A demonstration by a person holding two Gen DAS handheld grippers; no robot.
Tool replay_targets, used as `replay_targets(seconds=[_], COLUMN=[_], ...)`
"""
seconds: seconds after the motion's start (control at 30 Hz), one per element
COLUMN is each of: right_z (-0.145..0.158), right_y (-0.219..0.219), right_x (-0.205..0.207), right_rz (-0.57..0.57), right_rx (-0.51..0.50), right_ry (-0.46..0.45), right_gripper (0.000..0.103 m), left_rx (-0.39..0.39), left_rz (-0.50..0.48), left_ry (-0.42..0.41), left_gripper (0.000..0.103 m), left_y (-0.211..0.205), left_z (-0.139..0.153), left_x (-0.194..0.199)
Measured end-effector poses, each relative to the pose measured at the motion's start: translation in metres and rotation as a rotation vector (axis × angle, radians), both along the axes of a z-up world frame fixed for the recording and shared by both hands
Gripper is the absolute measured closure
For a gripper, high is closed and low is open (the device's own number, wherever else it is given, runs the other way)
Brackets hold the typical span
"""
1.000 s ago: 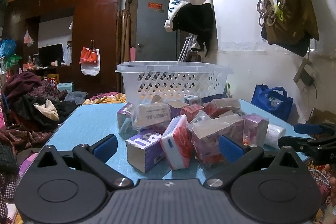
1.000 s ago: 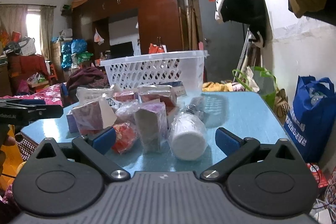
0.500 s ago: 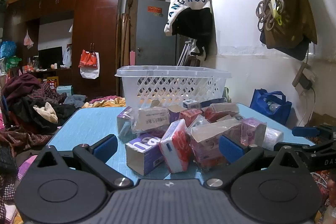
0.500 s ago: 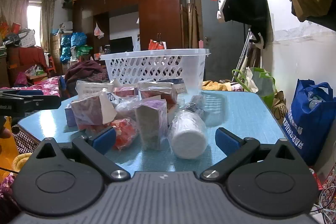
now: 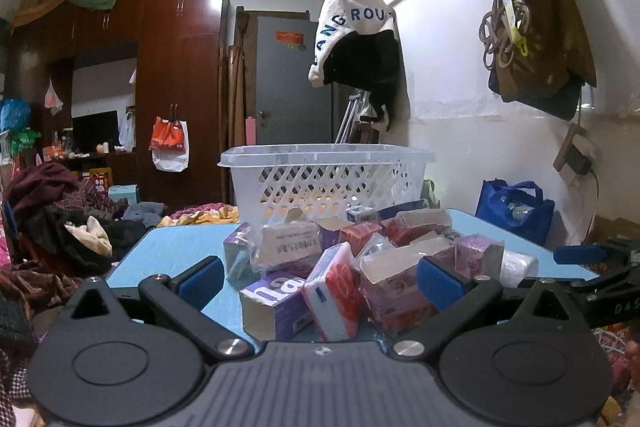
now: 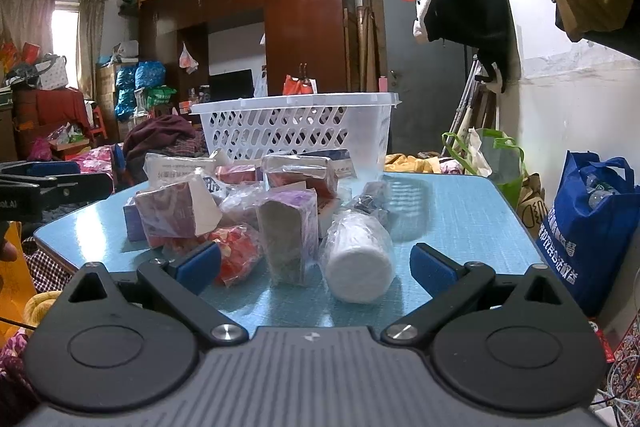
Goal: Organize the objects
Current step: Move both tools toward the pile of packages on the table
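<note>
Left tongs [image 5: 318, 277] and right tongs [image 6: 316, 263]: both spread wide, empty. Packets [image 5: 340, 267] lie heaped mid-frame on the tabletop [image 6: 460, 211], before the basket [image 5: 326, 173]. Risk: crinkly wrappers slipping; the roll [image 6: 358, 259] rolling off if nudged.

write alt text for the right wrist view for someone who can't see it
The open right gripper faces a heap of wrapped packets and boxes on a blue table, a white wrapped roll nearest. A white lattice basket stands behind the heap, in a cluttered room.
</note>
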State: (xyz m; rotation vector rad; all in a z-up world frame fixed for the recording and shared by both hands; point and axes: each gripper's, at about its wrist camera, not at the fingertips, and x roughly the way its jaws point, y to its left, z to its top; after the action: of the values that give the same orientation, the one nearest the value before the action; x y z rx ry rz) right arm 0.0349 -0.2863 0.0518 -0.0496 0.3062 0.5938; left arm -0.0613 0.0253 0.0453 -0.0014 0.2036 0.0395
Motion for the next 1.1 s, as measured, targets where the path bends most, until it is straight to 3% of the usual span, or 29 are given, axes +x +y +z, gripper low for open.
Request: replay_targets(seconds=[0.6,1.1], right_z=[-0.0019,-0.0023], right_y=[-0.0010,-0.0002], right_x=[0.0019,0.0015], right_rz=[0.015,0.022], right_rx=[0.014,0.011], right_ry=[0.013,0.012], right_gripper=[0.000,0.000], left_rx=[-0.028,-0.003], left_rz=[-0.023,-0.051], left_ry=[0.006,0.002], left_gripper=[0.000,0.000], left_y=[0.0036,-0.0023], left_z=[-0.0004,-0.0001], left_x=[0.0033,0.0084])
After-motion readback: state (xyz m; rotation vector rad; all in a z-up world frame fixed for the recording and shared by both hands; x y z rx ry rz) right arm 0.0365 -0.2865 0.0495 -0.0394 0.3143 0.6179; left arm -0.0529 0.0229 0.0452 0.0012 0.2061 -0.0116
